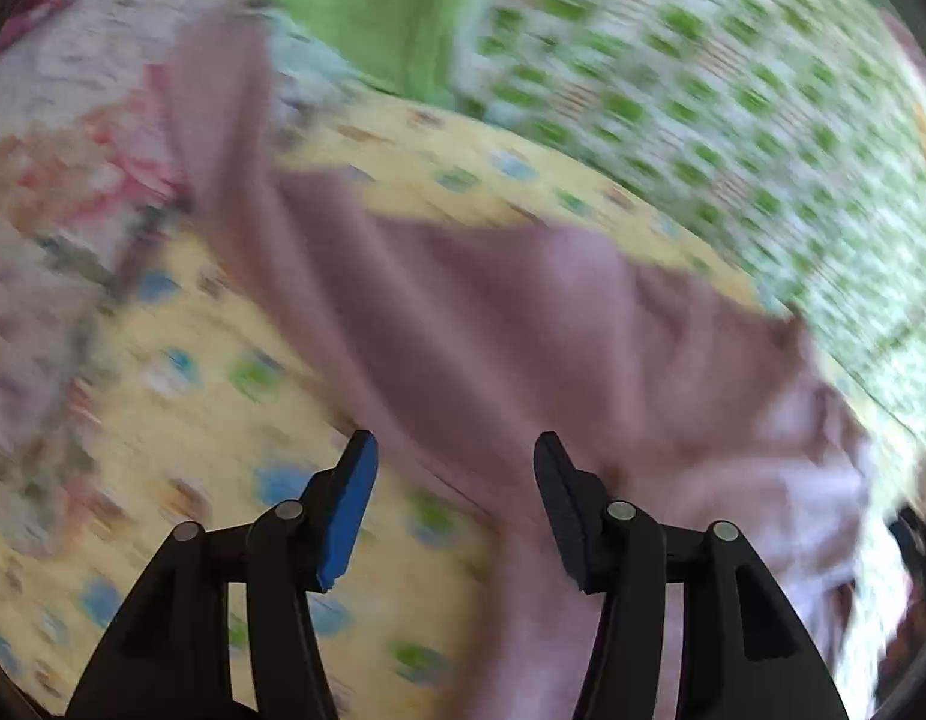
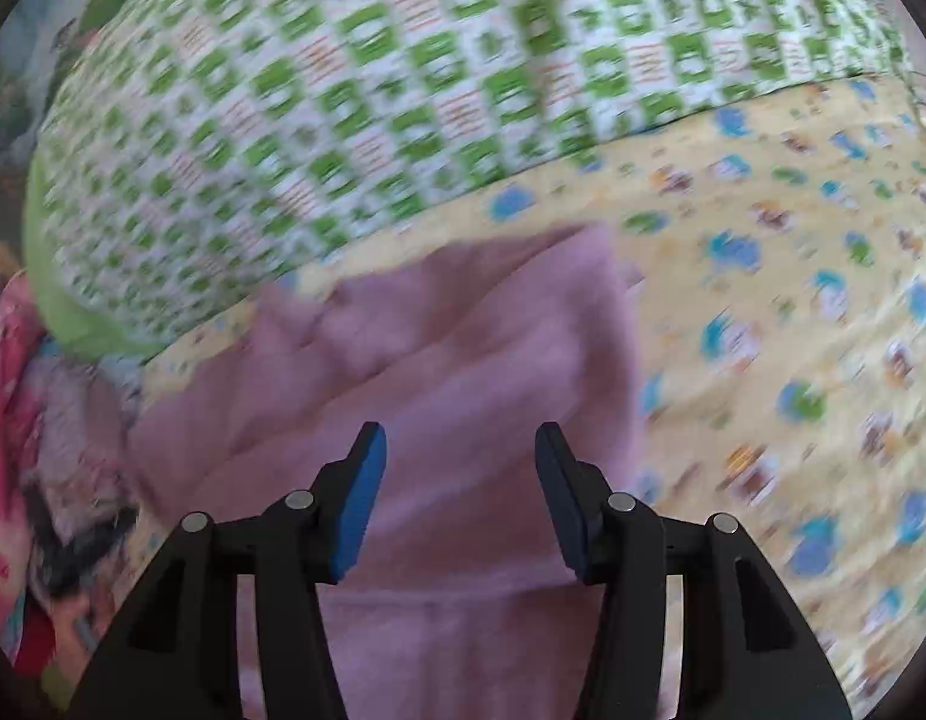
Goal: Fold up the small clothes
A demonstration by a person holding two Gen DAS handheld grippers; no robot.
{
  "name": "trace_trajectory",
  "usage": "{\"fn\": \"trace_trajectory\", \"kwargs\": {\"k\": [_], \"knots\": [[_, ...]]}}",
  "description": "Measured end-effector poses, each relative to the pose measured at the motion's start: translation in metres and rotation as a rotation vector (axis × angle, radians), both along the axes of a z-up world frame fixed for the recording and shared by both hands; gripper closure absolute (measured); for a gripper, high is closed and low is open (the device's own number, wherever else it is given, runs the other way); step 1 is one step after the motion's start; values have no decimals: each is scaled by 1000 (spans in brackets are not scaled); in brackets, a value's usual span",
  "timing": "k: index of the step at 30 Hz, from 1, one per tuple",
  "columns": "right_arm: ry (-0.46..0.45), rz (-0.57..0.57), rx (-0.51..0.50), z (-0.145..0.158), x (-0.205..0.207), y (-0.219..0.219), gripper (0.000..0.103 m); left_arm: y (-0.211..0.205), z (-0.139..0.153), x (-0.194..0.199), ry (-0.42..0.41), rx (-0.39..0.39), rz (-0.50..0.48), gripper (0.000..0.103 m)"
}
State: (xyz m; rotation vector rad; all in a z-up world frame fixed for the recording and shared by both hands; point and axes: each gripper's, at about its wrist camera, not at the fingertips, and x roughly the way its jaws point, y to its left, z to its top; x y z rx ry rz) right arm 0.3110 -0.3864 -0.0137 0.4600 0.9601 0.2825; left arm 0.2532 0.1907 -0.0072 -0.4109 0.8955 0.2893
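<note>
Left gripper: jaws spread, holding nothing
Pink garment: spread crumpled on the yellow sheet, ahead of and under both grippers
Right gripper: jaws spread, empty, above the garment
Progress: no neat fold visible, folding seems mostly left

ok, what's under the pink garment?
The pink garment lies on a yellow patterned sheet, which shows around its edges. Whatever sits directly beneath the cloth is covered. Both frames are motion-blurred.
</note>
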Motion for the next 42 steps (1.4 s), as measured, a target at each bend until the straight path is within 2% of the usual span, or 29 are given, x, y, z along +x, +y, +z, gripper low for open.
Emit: {"fn": "trace_trajectory", "kwargs": {"k": [7,12,13,14,15,16,17,19,21,23,25,28,30,32,33,34,36,38,42], "knots": [[41,102,0,0,-23,40,50,87,25,61,10,132,163,42],[62,118,-10,-2,-28,41,50,133,14,99,75,150,245,46],[64,116,-11,-2,-28,40,50,143,9,107,103,146,265,52],[67,112,-12,-2,-28,38,50,148,5,110,117,142,274,69],[67,106,-13,-2,-28,36,50,153,2,112,126,137,278,80],[66,100,-13,-2,-28,34,50,156,1,112,127,125,274,100],[62,92,-11,-1,-29,32,50,155,4,111,108,110,261,98],[53,77,-11,2,-29,28,50,137,20,106,35,106,207,99],[47,61,-2,4,-29,24,50,103,46,99,-45,109,110,99],[45,44,11,5,-27,21,50,50,78,89,-161,82,-37,99],[42,25,21,8,-25,19,50,-9,101,82,-239,81,-190,99],[33,9,60,13,-27,20,50,-100,106,73,-290,-23,-413,99],[40,-5,79,16,-29,20,50,-157,91,63,-236,-56,-561,92],[58,-23,68,17,-32,20,50,-210,60,56,-139,2,-648,66],[74,-31,61,16,-34,20,50,-225,44,53,-95,24,-669,58],[92,-38,60,16,-38,19,50,-236,29,48,-47,28,-691,56],[102,-38,61,17,-44,18,50,-236,12,26,-8,1,-716,56],[95,-42,44,21,-54,20,50,-226,7,-3,-19,-6,-720,50],[73,-19,37,24,-59,34,47,-181,-4,-34,-3,58,-639,48]]}}
